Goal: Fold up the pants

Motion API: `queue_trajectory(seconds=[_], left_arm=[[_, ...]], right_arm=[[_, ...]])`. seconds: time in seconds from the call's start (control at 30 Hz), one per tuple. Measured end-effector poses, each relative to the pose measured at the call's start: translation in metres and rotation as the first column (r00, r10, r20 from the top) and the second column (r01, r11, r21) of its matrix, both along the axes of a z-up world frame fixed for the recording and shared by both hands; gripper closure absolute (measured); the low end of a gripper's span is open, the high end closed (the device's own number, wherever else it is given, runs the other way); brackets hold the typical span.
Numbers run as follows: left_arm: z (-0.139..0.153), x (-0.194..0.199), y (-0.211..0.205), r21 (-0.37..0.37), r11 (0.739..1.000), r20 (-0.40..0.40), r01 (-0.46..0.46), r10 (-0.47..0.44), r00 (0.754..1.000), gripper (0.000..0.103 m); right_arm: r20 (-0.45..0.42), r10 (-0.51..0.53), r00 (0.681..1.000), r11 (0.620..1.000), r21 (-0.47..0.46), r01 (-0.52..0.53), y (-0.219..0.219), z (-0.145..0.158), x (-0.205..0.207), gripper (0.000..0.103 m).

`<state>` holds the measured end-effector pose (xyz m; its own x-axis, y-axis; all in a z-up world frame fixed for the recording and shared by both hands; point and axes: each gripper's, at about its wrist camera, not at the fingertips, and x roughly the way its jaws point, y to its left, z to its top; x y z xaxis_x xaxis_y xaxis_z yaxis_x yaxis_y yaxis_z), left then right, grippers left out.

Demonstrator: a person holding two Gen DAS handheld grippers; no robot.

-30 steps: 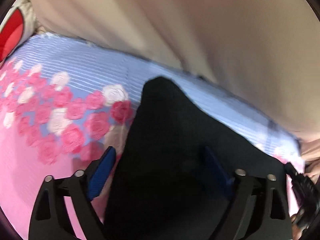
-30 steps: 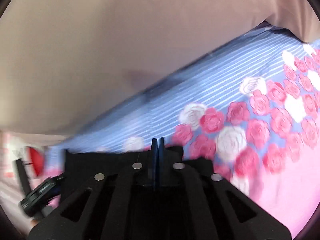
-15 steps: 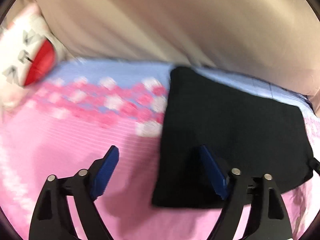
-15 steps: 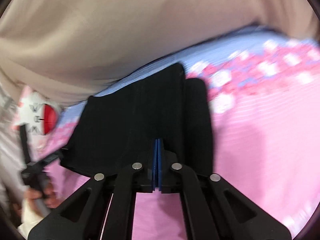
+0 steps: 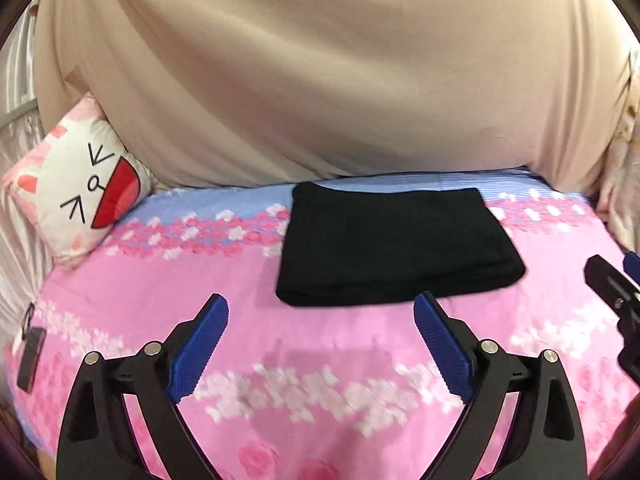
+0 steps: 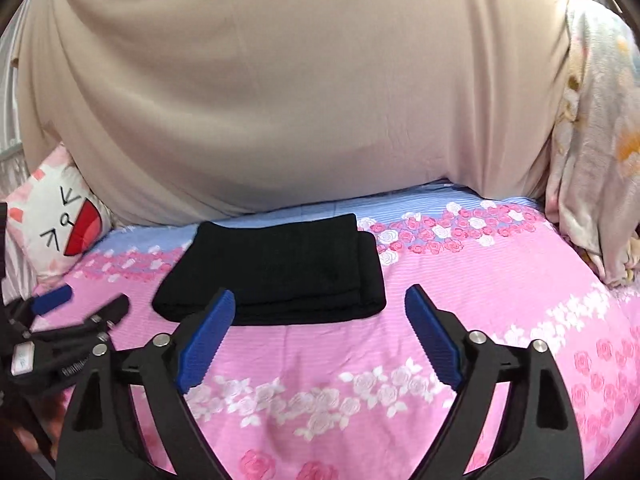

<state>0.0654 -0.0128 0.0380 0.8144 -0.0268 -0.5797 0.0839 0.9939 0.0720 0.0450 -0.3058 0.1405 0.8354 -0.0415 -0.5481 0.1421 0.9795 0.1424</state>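
The black pants (image 5: 394,244) lie folded into a compact rectangle on the pink floral bedsheet (image 5: 320,380), near the far side of the bed. In the right wrist view the same folded pants (image 6: 280,270) show stacked layers at their right end. My left gripper (image 5: 322,312) hovers on the near side of the pants, apart from them, its jaws opening wide with nothing between the blue pads. My right gripper (image 6: 320,300) also stands back from the pants, its jaws opening, nothing held. Each gripper shows at the edge of the other's view.
A cat-face pillow (image 5: 78,196) leans at the back left. A beige curtain (image 5: 320,80) hangs behind the bed. A floral blanket (image 6: 596,140) is bunched at the right edge. A small dark object (image 5: 30,354) lies at the bed's left edge.
Both grippers have pulled back and up from the pants, which now lie folded on the sheet. The right gripper went from shut to wide open; the left widened a little.
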Motion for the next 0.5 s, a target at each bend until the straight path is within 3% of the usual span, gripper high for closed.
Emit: queue_trajectory(seconds=[0.23, 0.5], left_arm=[[-0.005, -0.024, -0.007, -0.001, 1.0, -0.006, 0.013, -0.013, 1.0, 0.01], [-0.006, -0.038, -0.009, 0.015, 1.0, -0.005, 0.008, -0.008, 1.0, 0.01]], right_arm=[[0.016, -0.037, 0.999, 0.999, -0.018, 0.037, 0.004, 0.003, -0.03, 0.011], [0.001, -0.038, 0.999, 0.999, -0.005, 0.038, 0.006, -0.003, -0.037, 0.01]])
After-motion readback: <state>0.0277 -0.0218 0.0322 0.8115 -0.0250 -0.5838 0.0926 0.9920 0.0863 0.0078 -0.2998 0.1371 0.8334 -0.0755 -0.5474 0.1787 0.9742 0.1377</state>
